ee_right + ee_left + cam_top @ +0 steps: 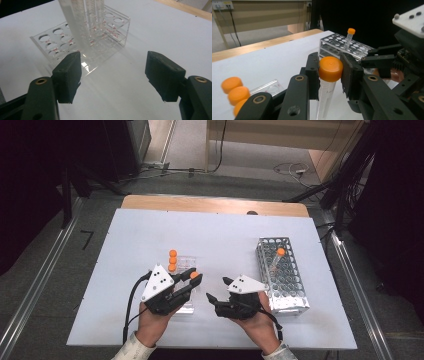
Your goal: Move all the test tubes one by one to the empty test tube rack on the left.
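Orange plastic sits pinched between the black pads of the left gripper [329, 72]: they clench the screw cap of a clear graduated centrifuge tube [325, 92], whose body hangs down below the jaws, clear of the table. In the high view that capped tube [194, 275] shows at the gripper's tip, just at 3 o'clock of the clear acrylic rack [184, 262] it is held beside. Three more orange-capped tubes [172, 260] stand in that rack in a short row, at about 10 o'clock from the held cap.

Across from it, the right gripper [113, 75] has its jaws spread wide with nothing between them, only bare white table [120, 95] beneath; the pads touch nothing. Its camera looks straight at the acrylic rack [62, 42] and the lower halves of the standing tubes [85, 22]. In the high view the right gripper [220, 292] points toward 9 o'clock, facing the left one, near but apart.

Farther out, at 3 o'clock of both hands, a metal wire rack [281, 272] rests on the table, with one orange-capped tube [278, 257] leaning in it.
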The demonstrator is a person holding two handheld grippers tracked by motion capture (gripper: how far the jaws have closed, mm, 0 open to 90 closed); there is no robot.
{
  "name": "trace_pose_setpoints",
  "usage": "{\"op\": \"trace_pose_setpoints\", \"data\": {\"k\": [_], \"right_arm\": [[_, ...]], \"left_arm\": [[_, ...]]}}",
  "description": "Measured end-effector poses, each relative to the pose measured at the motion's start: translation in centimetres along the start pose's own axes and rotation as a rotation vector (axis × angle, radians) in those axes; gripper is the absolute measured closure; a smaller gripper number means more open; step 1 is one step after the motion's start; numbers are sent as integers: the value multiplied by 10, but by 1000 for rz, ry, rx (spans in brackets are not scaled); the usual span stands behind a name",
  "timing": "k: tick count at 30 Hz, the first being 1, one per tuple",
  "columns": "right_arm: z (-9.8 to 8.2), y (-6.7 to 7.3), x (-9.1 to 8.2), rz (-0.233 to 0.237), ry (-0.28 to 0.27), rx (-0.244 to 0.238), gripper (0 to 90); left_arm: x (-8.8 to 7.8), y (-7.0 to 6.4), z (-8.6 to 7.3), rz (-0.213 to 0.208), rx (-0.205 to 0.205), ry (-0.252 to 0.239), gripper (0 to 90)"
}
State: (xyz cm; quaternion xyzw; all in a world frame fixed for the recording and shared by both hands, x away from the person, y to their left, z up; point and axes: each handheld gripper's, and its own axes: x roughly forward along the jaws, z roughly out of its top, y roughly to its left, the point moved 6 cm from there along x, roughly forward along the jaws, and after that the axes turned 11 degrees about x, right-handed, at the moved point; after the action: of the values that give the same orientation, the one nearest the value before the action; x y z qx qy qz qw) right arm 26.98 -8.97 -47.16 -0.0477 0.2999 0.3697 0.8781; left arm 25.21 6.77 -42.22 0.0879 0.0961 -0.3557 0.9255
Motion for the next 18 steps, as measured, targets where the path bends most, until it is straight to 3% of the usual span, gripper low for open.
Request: {"op": "trace_pose_setpoints", "data": {"k": [7,18], "right_arm": [[2,-7,-3,-15,-18,34,255],[3,-11,-6,-27,-31,43,253]], "left_arm": [[-14,14,8,33,-30,-30,701],[-28,39,7,115,-49,-11,701]]}}
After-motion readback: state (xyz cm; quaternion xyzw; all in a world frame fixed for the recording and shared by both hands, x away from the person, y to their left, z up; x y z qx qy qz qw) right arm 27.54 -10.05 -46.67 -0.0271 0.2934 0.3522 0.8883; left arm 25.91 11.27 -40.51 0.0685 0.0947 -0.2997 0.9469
